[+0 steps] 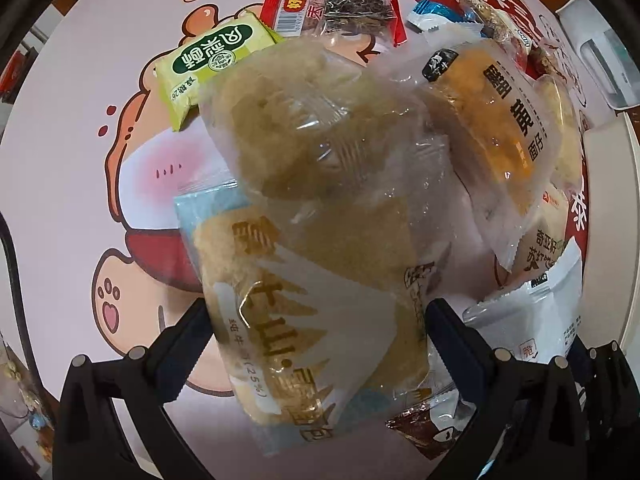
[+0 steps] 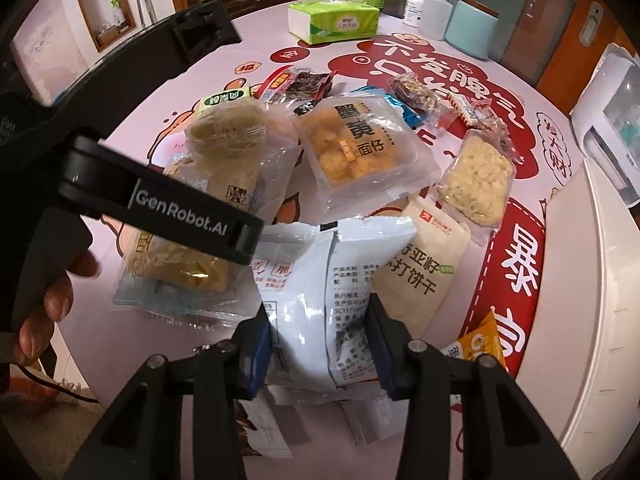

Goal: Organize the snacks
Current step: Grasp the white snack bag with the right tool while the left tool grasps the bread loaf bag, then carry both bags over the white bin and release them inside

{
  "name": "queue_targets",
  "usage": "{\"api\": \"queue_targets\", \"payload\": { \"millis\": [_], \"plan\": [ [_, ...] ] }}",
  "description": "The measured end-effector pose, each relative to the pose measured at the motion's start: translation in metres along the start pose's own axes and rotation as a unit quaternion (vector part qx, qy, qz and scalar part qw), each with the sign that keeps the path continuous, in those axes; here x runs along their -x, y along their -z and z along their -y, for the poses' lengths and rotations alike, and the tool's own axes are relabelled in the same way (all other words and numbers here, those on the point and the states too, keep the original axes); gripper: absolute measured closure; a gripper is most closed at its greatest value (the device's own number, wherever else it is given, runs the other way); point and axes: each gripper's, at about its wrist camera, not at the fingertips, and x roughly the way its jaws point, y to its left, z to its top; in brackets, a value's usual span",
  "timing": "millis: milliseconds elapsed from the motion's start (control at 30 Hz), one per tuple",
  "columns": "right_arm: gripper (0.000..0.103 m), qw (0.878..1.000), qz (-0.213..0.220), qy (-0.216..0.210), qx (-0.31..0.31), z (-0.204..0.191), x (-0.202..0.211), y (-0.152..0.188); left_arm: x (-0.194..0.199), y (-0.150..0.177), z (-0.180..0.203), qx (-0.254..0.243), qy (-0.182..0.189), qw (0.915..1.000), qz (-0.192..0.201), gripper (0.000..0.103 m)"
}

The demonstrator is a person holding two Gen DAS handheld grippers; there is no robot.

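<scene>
A round table with a pink cartoon-printed cover fills the frame. Wooden cabinets stand at upper right, a wood-framed wall niche at upper left.

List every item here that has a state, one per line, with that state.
Left gripper: jaws open around the bread packet, not visibly pressing it.
Bread packet: sealed, lying on the table.
Right gripper: jaws shut on the white snack bag.
White snack bag: sealed, gripped.
Crab-roe snack packet: sealed, lying flat.
Tissue pack: opened, a tissue sticking out.
</scene>
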Motion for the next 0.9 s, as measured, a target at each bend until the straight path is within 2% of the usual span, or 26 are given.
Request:
{"api": "queue_targets", "payload": {
  "millis": [67, 167, 333, 567, 767, 900],
  "plan": [
    [0.065, 1.0, 0.0, -0.006, -0.014, 0.005, 0.002, 0.0, 0.002, -0.001, -0.001, -0.002, 0.002, 1.0, 0.002, 0.001],
    [0.066, 0.998, 0.007, -0.037, -0.042, 0.015, 0.01, 0.0, 0.012, 0.004, -0.013, -0.01, 0.005, 0.9999, 0.012, 0.007],
    [0.067, 0.998, 0.027, -0.033, -0.042, 0.014, 0.027, 0.002, 0.019, 0.012, -0.014, -0.013, 0.005, 0.9996, 0.025, 0.014],
    [0.067, 0.997, 0.059, -0.027, -0.053, 0.02, 0.053, 0.007, 0.048, 0.031, -0.005, -0.031, 0.003, 0.9983, 0.049, 0.015],
    [0.067, 0.992, 0.092, -0.022, -0.079, 0.036, 0.082, 0.011, 0.112, 0.045, 0.018, -0.062, 0.016, 0.9915, 0.114, 0.016],
    [0.067, 0.987, 0.128, -0.016, -0.099, 0.05, 0.111, 0.012, 0.169, 0.052, 0.042, -0.093, 0.035, 0.9798, 0.173, 0.016]
  ]
}}
